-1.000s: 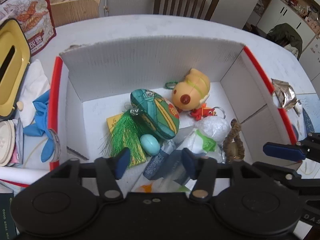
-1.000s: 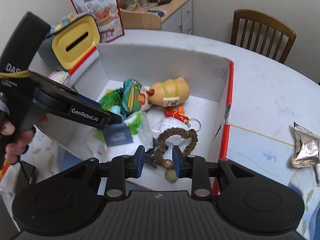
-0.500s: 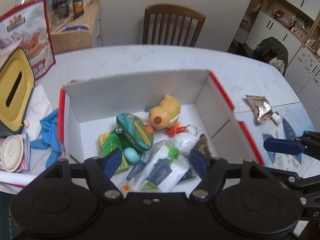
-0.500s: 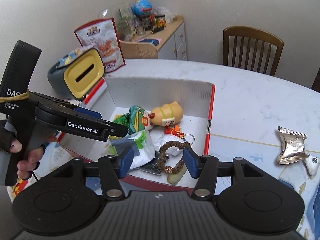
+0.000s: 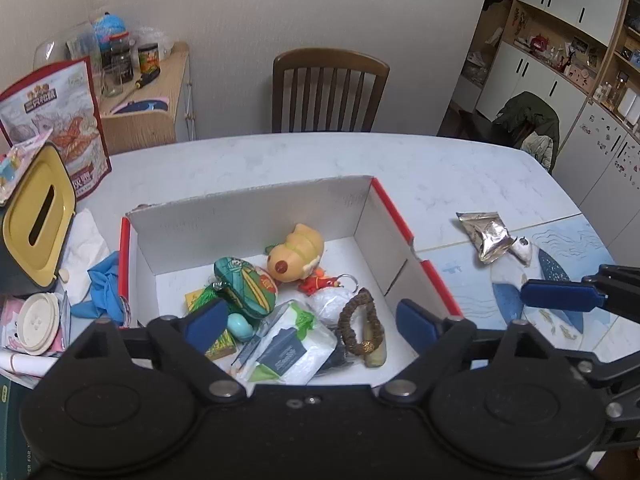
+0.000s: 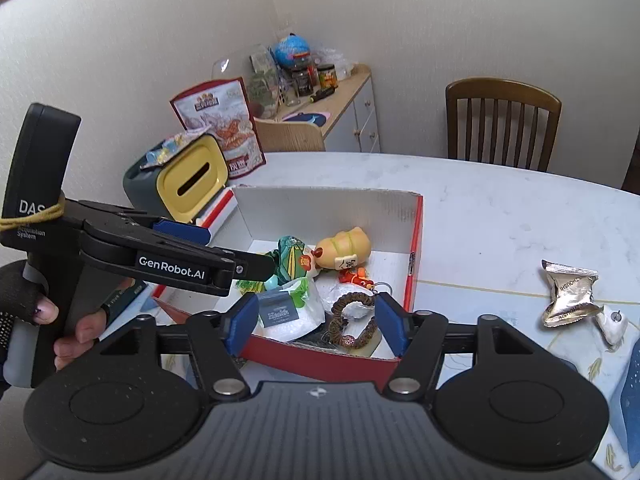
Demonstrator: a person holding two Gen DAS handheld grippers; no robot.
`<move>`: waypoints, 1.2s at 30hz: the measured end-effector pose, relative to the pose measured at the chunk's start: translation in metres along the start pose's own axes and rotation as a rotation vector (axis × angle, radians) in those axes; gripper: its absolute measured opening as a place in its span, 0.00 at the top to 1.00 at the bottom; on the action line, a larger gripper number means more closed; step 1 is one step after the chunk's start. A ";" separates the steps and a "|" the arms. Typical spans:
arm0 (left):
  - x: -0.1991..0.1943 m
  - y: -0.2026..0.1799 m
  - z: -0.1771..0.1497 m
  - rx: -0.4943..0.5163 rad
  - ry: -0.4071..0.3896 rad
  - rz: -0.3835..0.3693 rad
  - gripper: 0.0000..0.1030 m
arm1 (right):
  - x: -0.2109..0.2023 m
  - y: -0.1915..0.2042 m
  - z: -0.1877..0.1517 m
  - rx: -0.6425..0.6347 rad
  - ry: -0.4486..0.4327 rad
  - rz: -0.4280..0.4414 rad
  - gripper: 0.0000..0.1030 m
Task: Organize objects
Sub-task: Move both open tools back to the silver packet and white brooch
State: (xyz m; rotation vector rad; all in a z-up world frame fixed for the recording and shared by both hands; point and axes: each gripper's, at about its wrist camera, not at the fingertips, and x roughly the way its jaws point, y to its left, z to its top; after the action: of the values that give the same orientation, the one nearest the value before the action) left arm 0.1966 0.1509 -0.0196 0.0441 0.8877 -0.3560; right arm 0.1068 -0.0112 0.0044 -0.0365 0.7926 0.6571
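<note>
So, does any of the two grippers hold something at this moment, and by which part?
Nothing is held. The left gripper and the right gripper are both open and empty, above the box of small items.

The left gripper reads "GenRobot.AI" along its arm and "DAS" on its handle, and the foil packet carries upside-down lettering, partly legible.

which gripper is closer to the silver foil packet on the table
Right. The right gripper hangs over the box's near edge, its blue fingertip reaching close beside the silver foil packet. The left gripper sits over the box's middle, with the box wall between it and the packet.
</note>
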 end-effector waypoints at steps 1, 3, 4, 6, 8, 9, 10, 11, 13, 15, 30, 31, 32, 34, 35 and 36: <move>-0.002 -0.002 0.000 0.002 -0.007 0.006 0.09 | -0.003 -0.002 -0.001 0.003 -0.006 0.001 0.33; -0.005 -0.007 -0.001 0.003 -0.018 0.013 0.07 | -0.011 -0.006 -0.003 0.010 -0.020 0.007 0.32; -0.007 -0.009 -0.001 0.002 -0.023 0.016 0.06 | -0.014 -0.008 -0.003 0.012 -0.026 0.009 0.31; -0.011 -0.015 -0.002 0.001 -0.035 0.023 0.05 | -0.022 -0.014 -0.005 0.014 -0.040 0.013 0.30; -0.015 -0.022 -0.003 0.006 -0.046 0.031 0.02 | -0.029 -0.021 -0.008 0.018 -0.053 0.017 0.27; -0.017 -0.026 -0.003 0.006 -0.053 0.037 0.01 | -0.032 -0.024 -0.009 0.019 -0.060 0.020 0.25; -0.018 -0.030 -0.004 0.006 -0.058 0.041 0.01 | -0.036 -0.028 -0.011 0.020 -0.066 0.023 0.23; -0.019 -0.035 -0.004 0.004 -0.060 0.045 0.01 | -0.039 -0.033 -0.012 0.019 -0.070 0.026 0.23; -0.021 -0.043 -0.003 -0.005 -0.064 0.050 0.01 | -0.047 -0.042 -0.015 0.012 -0.079 0.030 0.20; -0.022 -0.053 -0.003 -0.010 -0.070 0.055 0.01 | -0.054 -0.051 -0.017 0.005 -0.088 0.033 0.19; -0.005 -0.155 0.001 -0.023 -0.097 0.065 0.00 | -0.099 -0.145 -0.033 0.006 -0.126 0.036 0.06; -0.001 -0.162 0.002 -0.025 -0.093 0.069 0.00 | -0.101 -0.154 -0.035 0.011 -0.127 0.031 0.05; 0.003 -0.168 0.002 -0.027 -0.089 0.074 0.00 | -0.102 -0.161 -0.036 0.015 -0.127 0.026 0.05; 0.010 -0.181 0.004 -0.028 -0.083 0.085 0.00 | -0.105 -0.177 -0.039 0.019 -0.129 0.018 0.05; 0.014 -0.188 0.005 -0.026 -0.082 0.088 0.00 | -0.107 -0.184 -0.041 0.018 -0.132 0.014 0.05; 0.017 -0.194 0.006 -0.023 -0.081 0.088 0.00 | -0.108 -0.192 -0.043 0.017 -0.137 0.008 0.05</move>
State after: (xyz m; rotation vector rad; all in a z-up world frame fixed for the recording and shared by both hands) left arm 0.1485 -0.0377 -0.0081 0.0473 0.8068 -0.2633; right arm 0.1305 -0.2342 0.0064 0.0267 0.6660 0.6534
